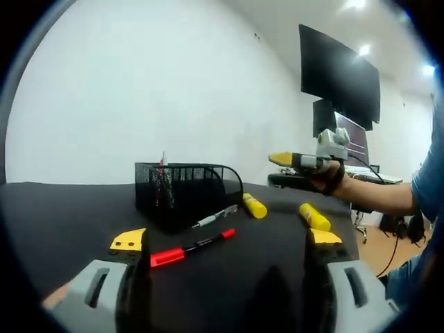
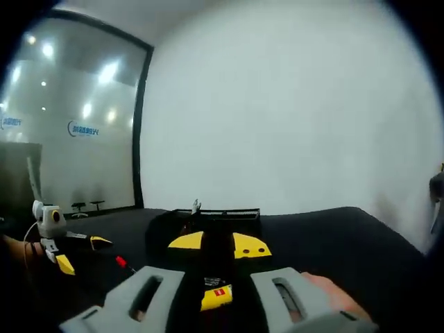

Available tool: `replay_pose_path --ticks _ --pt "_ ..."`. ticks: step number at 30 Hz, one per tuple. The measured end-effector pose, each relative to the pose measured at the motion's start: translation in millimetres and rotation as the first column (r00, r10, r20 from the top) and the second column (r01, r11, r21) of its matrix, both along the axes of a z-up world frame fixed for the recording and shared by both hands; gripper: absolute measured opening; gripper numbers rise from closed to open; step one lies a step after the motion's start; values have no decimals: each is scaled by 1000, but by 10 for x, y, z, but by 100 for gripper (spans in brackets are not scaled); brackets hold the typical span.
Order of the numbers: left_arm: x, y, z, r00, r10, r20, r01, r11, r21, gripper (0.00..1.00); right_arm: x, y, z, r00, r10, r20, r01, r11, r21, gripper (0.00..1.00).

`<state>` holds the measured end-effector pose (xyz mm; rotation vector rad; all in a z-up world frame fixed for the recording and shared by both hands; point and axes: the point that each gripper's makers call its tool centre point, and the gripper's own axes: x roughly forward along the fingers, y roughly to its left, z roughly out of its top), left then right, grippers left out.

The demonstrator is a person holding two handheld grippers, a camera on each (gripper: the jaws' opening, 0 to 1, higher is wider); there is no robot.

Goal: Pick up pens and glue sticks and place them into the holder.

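Step in hand: the right tool (image 2: 218, 248) hangs over the mesh holder (image 2: 216, 220), jaws closed on a yellow glue stick (image 2: 216, 297); delivery looks under way.
Left tool (image 1: 227, 240): jaws wide apart, empty, low over the black worktop (image 1: 62, 215).
Still to collect: a red-capped marker (image 1: 191, 248) between the left jaws, a white pen (image 1: 215, 218) at the holder's 3 o'clock side, two more glue sticks (image 1: 254, 205) farther right.
Already in holder: one pen (image 1: 164, 173), upright.
Next move: probably centre the right tool above the opening, then release; whether the stick clears the rim cannot be told.
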<state>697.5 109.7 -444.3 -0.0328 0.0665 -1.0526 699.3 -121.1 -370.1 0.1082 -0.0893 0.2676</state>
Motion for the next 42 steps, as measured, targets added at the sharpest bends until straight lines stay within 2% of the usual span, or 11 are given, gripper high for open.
replay_pose_path --ticks 8,16,17,19,21,25,27,30,36,40,42 --pt "22 23 -4 1000 16 -6 -16 1000 0 85 -193 9 -274 999 25 -23 -25 1000 -8 15" --pt "-31 -2 -16 1000 17 -7 -17 1000 15 82 -186 -119 -438 999 -28 -30 30 999 39 14" --pt "-35 -4 -20 1000 17 -9 -17 1000 16 82 -198 -134 -426 999 -35 -29 36 999 37 14" --pt "-41 -7 -33 1000 18 -12 -17 1000 22 82 -229 -166 -332 998 -50 24 49 998 44 14" --pt "-54 -16 -47 1000 19 -14 -19 999 29 80 -209 -192 -385 998 -58 -2 58 997 47 14" --pt "-68 -16 -65 1000 29 -8 -29 999 46 77 -211 -218 -379 998 -60 -1 60 996 71 14" --pt "-76 18 -16 999 34 -2 -34 999 34 70 -201 -226 -385 998 -59 -7 60 995 85 14" --pt "-86 28 44 999 33 -15 -33 999 28 52 -200 -215 -394 998 -53 -12 54 995 89 14" --pt "-44 -3 98 1000 -6 31 2 993 119 52 -194 -232 -388 998 -57 -11 58 994 95 14" --pt "97 66 178 998 -12 57 0 980 200 37 -195 -255 -376 998 -58 -11 59 991 122 14" --pt "154 83 209 998 -24 51 12 974 224 36 -199 -248 -368 998 -60 -8 61 991 119 14"
